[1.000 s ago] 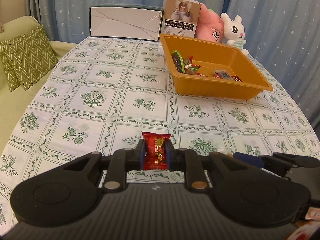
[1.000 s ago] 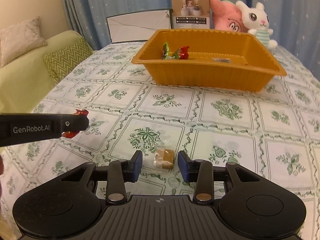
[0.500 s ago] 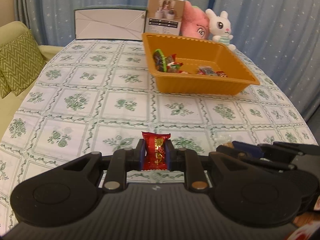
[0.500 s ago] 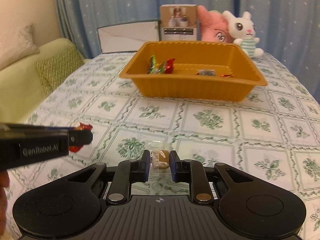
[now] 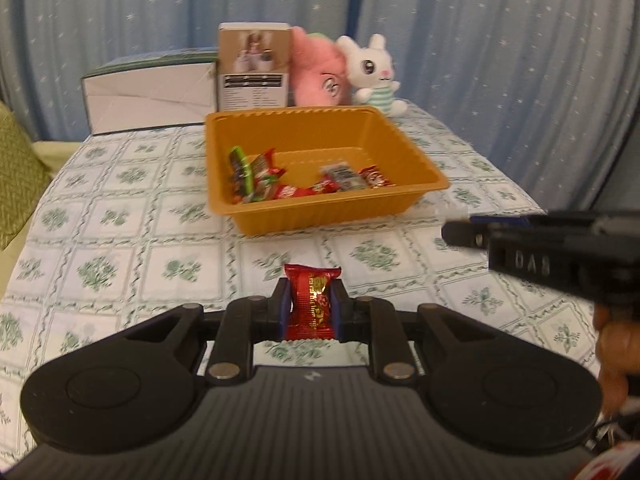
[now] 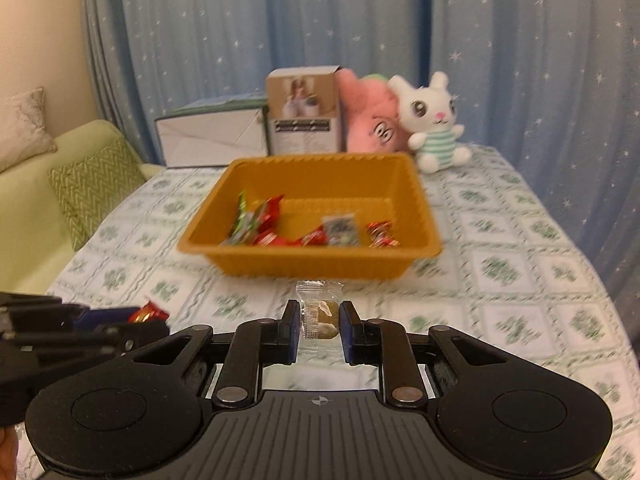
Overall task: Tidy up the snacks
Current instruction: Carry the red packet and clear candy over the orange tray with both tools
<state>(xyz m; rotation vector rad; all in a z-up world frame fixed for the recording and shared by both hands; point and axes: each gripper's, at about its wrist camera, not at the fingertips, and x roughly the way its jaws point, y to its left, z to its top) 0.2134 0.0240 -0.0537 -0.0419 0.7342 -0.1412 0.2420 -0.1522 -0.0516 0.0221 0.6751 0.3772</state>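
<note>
Blue star-print curtain [image 5: 500, 60] behind, table under a white cloth with green floral squares [image 5: 120, 240], green sofa with a zigzag cushion [image 6: 96, 188] off to one side. Orange tray [image 5: 404, 152] sits mid-table, well ahead of both grippers. Inside it: a green-and-red wrapper leaning at the near-left corner [image 5: 244, 172], several red wrapped snacks [image 5: 288, 192] along the front wall, a grey packet [image 5: 344, 176], one more red candy [image 5: 374, 178] to its right. Behind the tray: flat white box [image 5: 152, 96], upright brown product box [image 5: 254, 66], pink plush [image 5: 320, 72], white bunny plush [image 5: 374, 72] in a striped top.

Left gripper [image 5: 311, 308]: jaws closed on a red foil snack packet [image 5: 311, 300], packet upright between the blue pads, its top edge sticking out above them, held clear of the cloth. Right gripper [image 6: 319, 328]: jaws clamped on a clear-wrapped brown candy [image 6: 322, 316], the transparent wrapper end poking up past the fingertips. Both held snacks are short of the tray, not over it.

Each gripper shows in the other's view: the right one enters the left camera from the right edge with part of a hand [image 5: 612, 344] under it; the left one enters the right camera from the left edge, red packet tip visible. Background is motion-blurred in both views.
</note>
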